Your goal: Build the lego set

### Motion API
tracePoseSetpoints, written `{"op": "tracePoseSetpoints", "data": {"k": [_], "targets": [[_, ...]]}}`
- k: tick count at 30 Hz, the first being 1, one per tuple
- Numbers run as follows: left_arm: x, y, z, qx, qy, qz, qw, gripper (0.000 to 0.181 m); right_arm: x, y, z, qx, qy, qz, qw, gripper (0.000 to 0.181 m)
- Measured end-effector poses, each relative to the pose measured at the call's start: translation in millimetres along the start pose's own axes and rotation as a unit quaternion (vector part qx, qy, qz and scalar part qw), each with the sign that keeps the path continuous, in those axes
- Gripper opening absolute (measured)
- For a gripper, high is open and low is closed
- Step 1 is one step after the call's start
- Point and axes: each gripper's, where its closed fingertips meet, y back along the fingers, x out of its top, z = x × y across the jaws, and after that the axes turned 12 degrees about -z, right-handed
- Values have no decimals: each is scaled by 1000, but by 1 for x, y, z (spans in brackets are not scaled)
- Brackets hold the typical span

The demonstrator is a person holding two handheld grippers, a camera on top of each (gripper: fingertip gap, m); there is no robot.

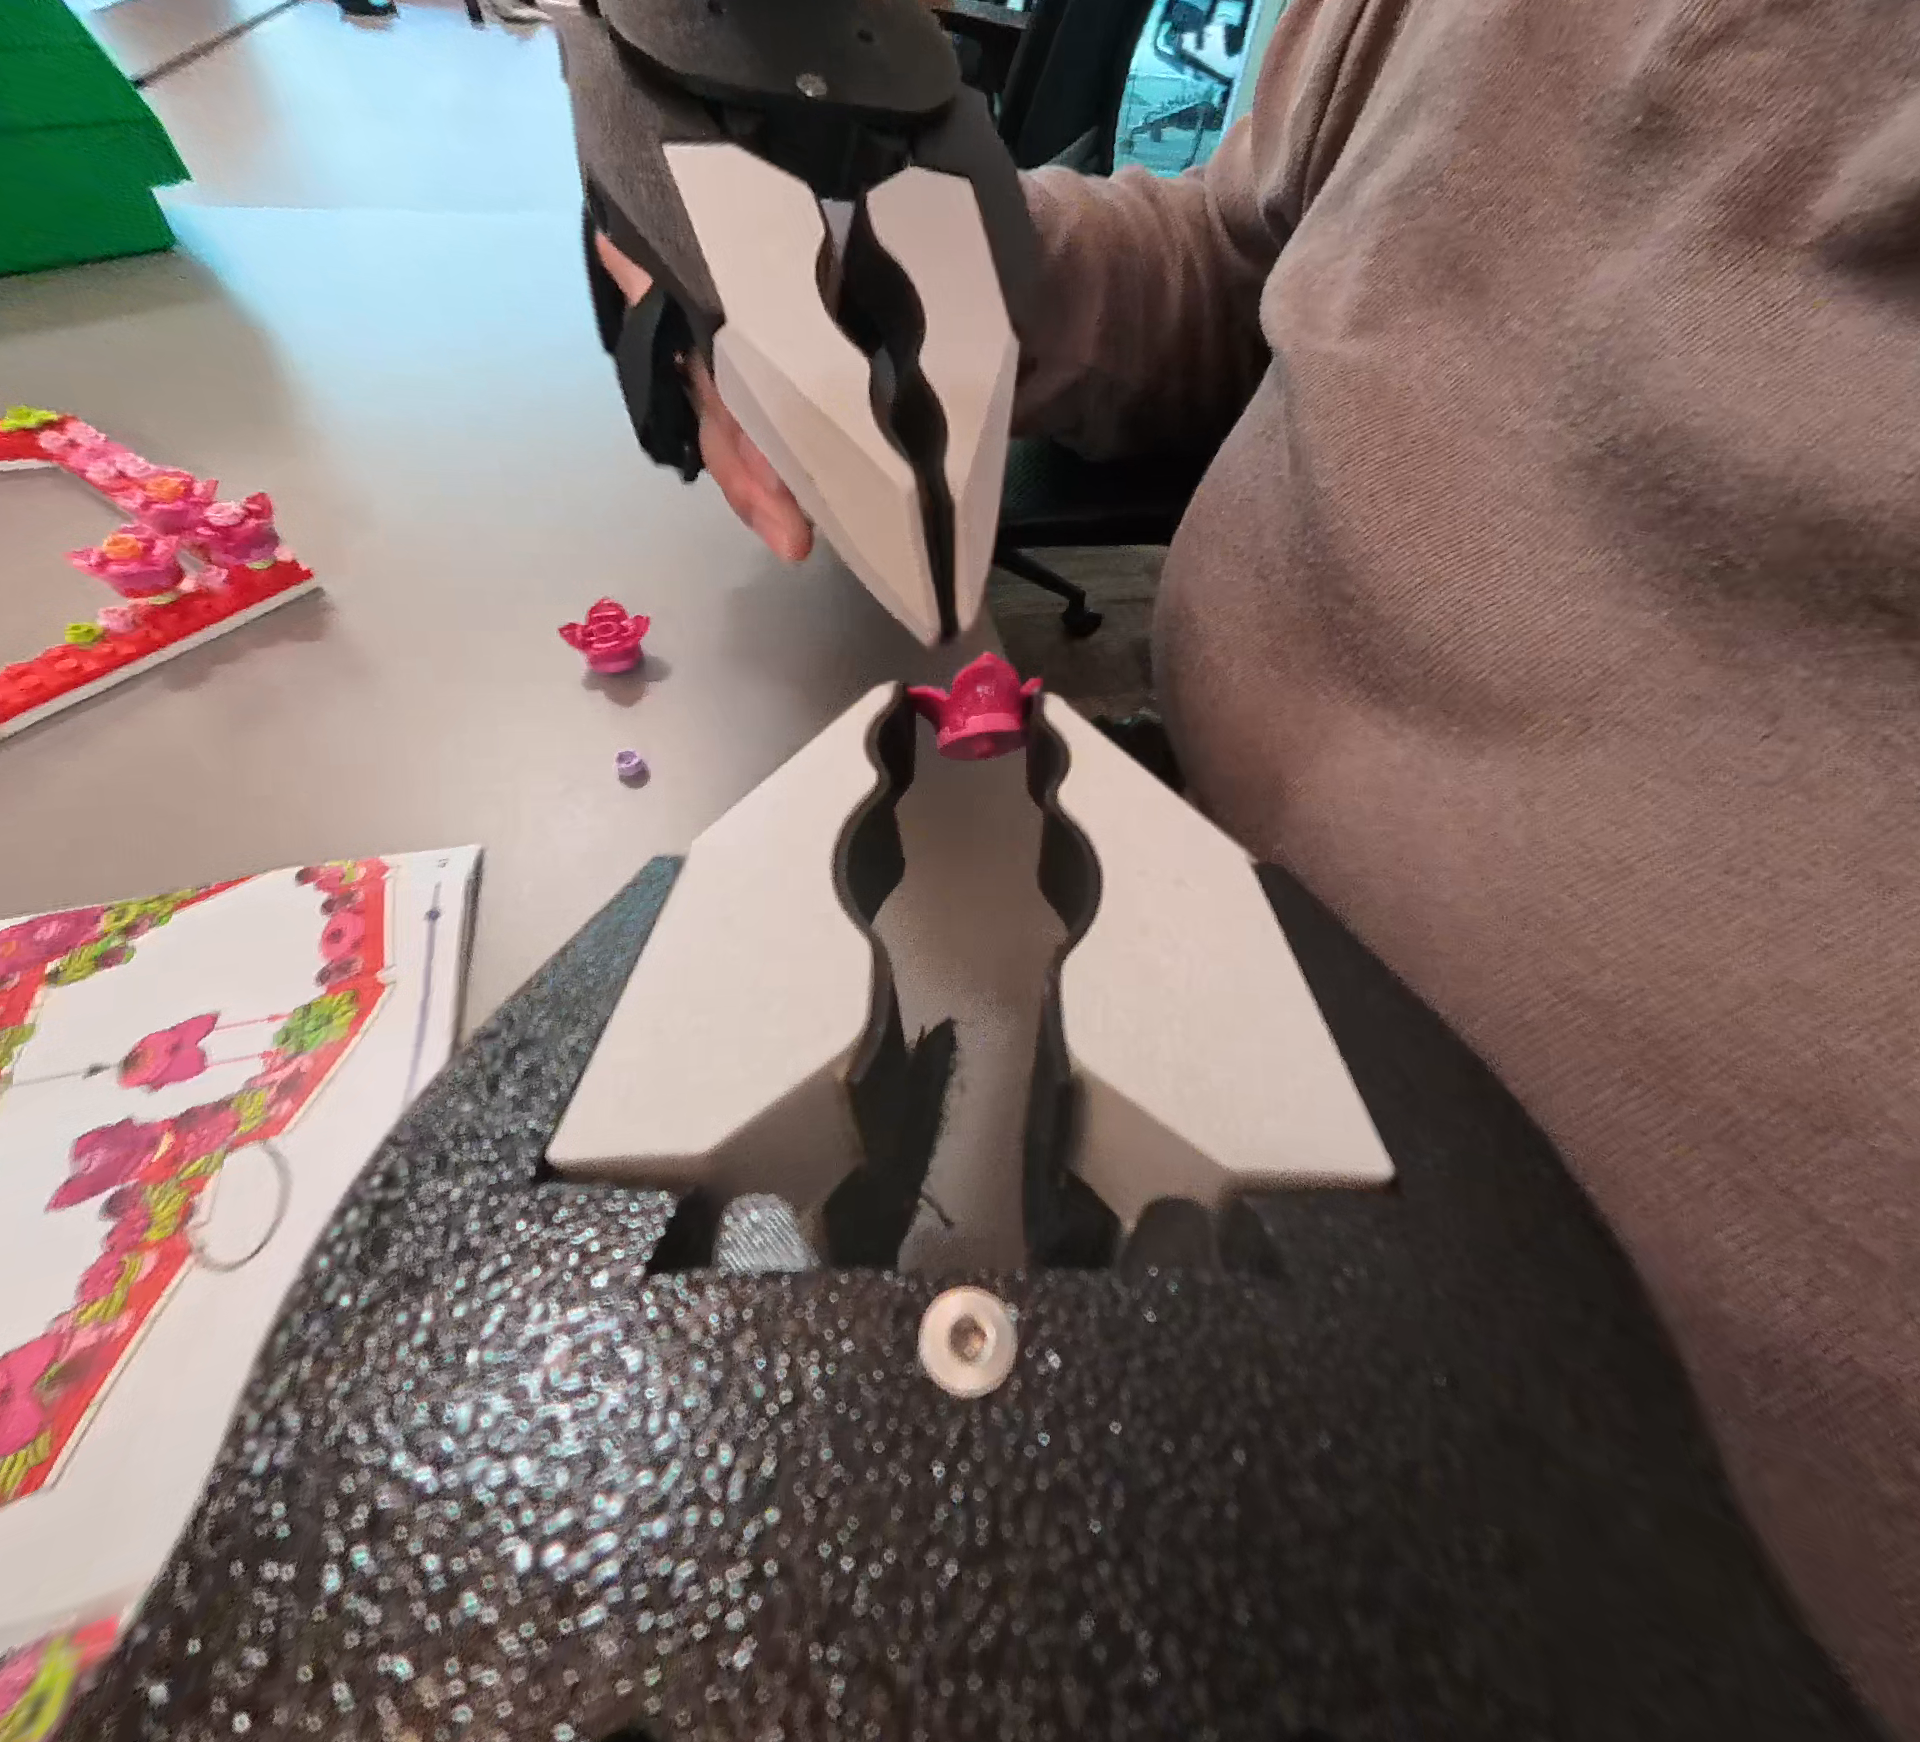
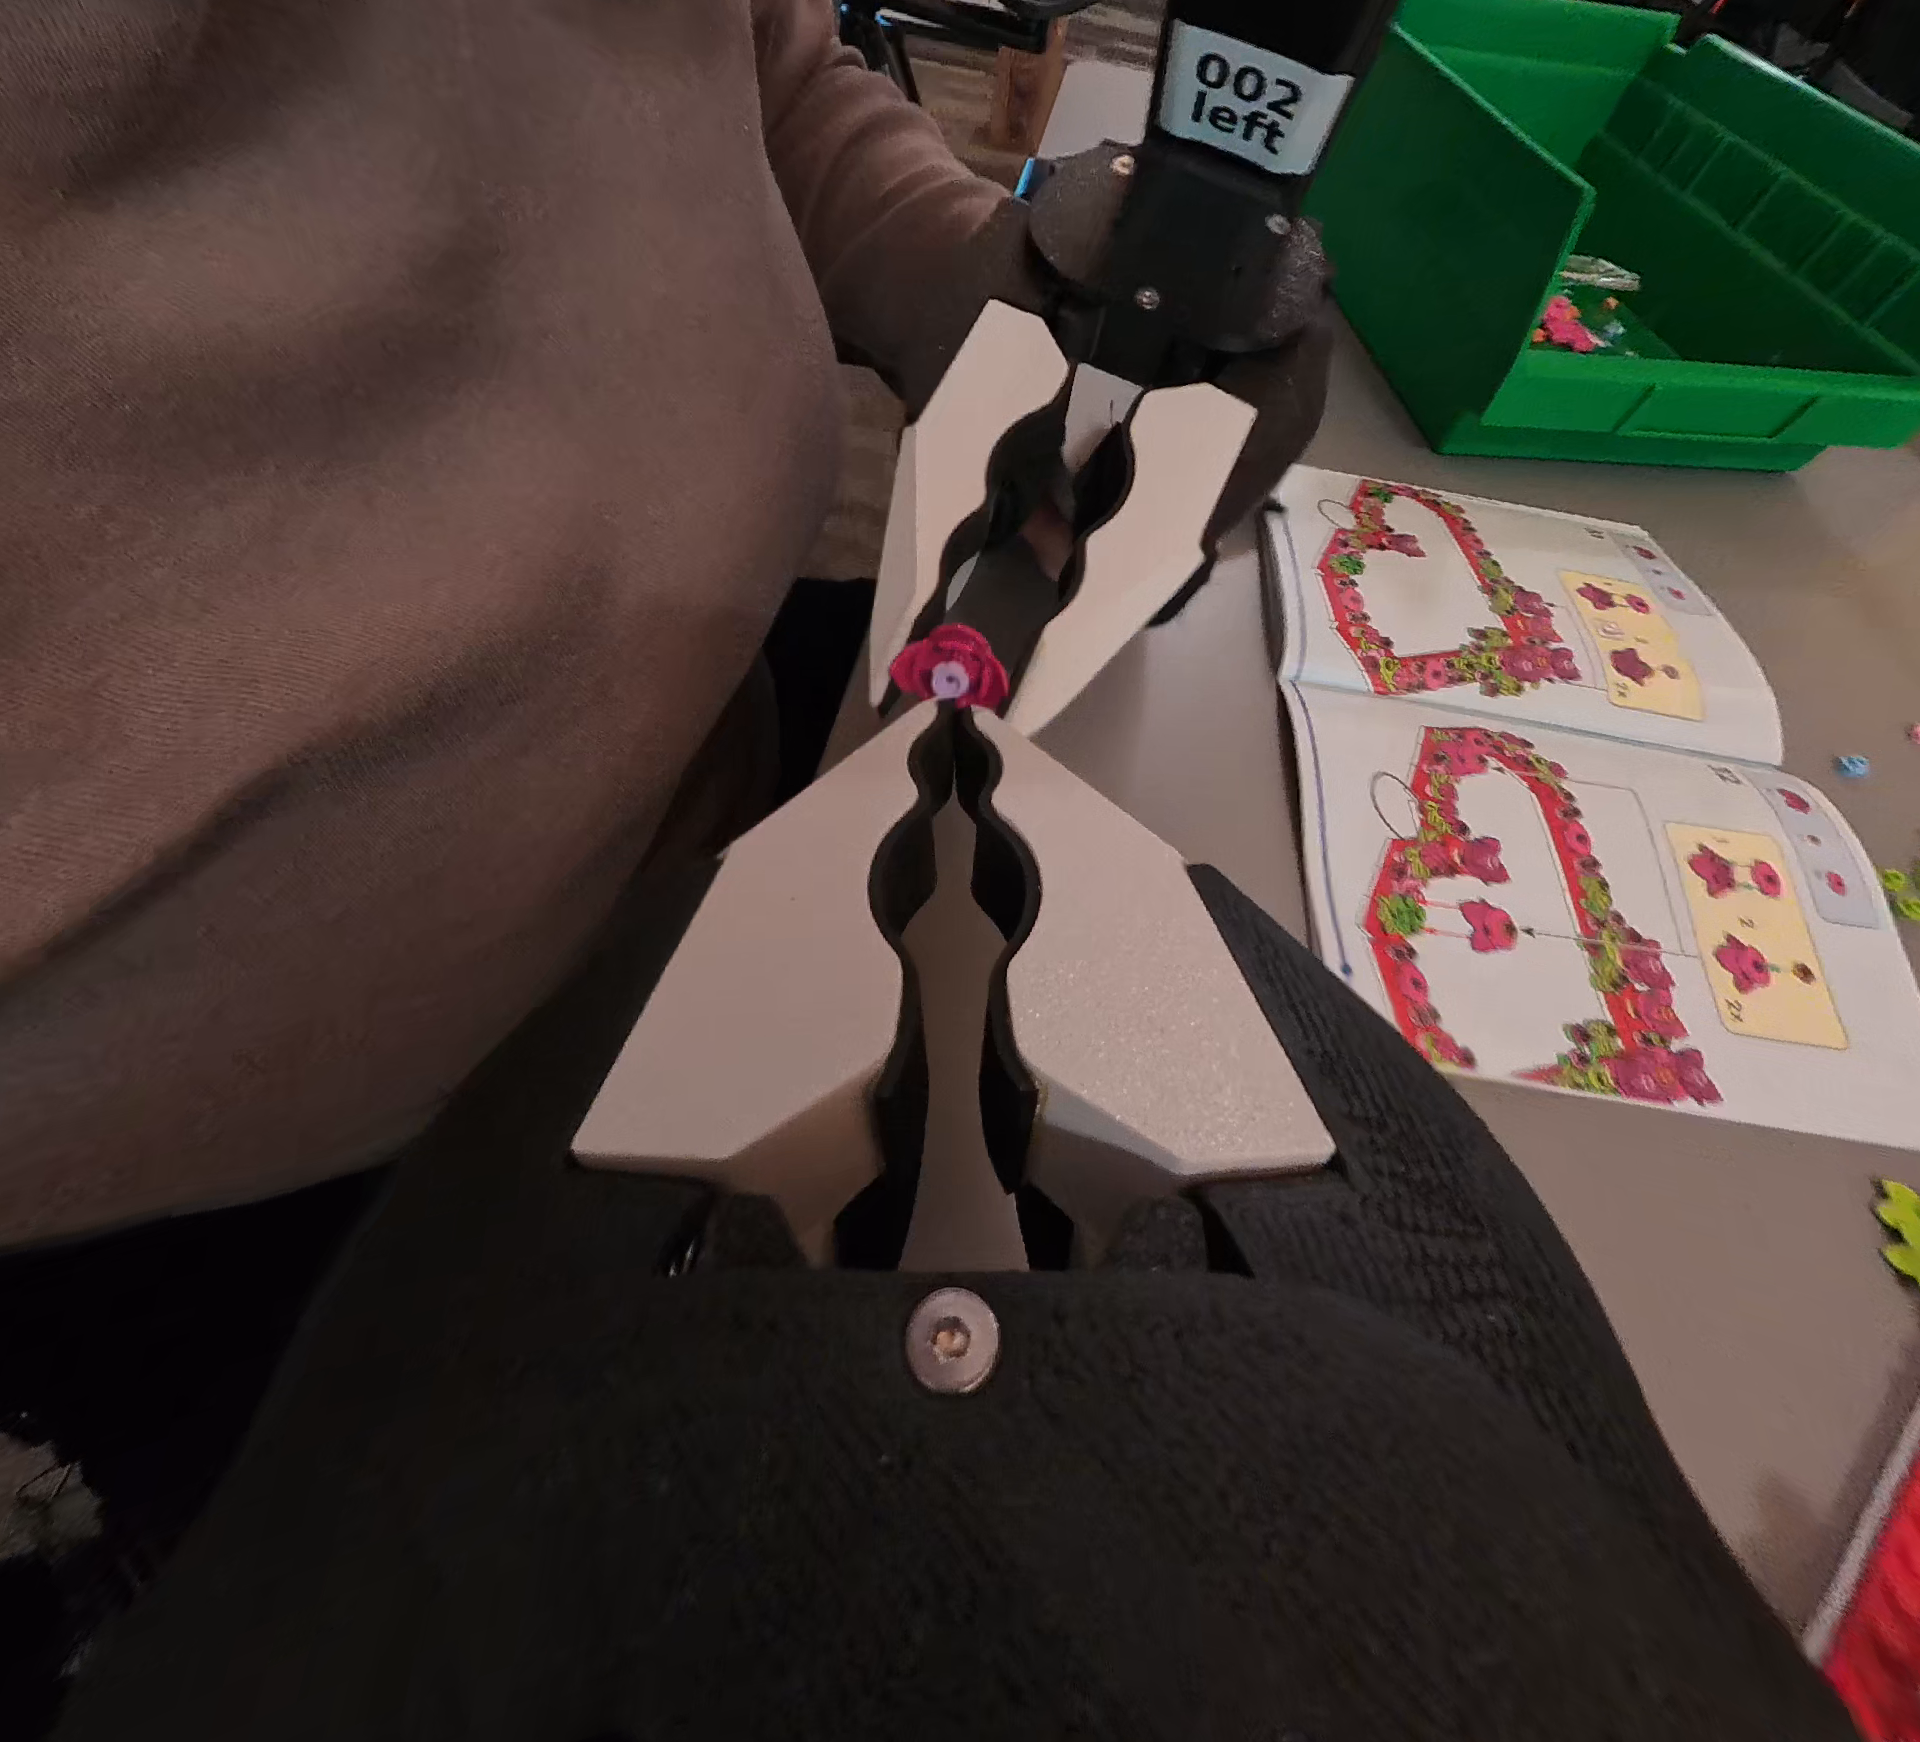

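Though hidden opposite, lilac stud point(image 2: 950, 680) atop flower point(image 2: 948, 666).

A magenta flower piece point(image 1: 977, 705) is held in the air between the tips of the left gripper point(image 1: 971, 705), its petals upward in the left wrist view, and in the right wrist view a small lilac round stud point(image 2: 949, 680) sits in its centre. A second magenta flower piece point(image 1: 605, 633) lies on the grey table at about ten o'clock from the held one, with a loose lilac stud point(image 1: 631, 765) near it at about five o'clock. The red heart-shaped frame point(image 1: 156, 591), already covered with pink flowers and green leaves, lies flat on the table well apart at nine o'clock.
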Motion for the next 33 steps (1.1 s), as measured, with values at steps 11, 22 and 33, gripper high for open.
{"op": "tracePoseSetpoints", "data": {"k": [11, 22, 33], "targets": [[10, 4, -1, -22, 44, 36, 998, 19, 9, -6, 4, -23, 1, 23, 999, 10], [11, 3, 3, -63, 84, 41, 994, 19, 9, -11, 0, -40, 44, 7, 998, 6], [7, 2, 6, -105, 130, 34, 985, 19, 7, -14, -2, -64, 85, -10, 994, 5]]}}
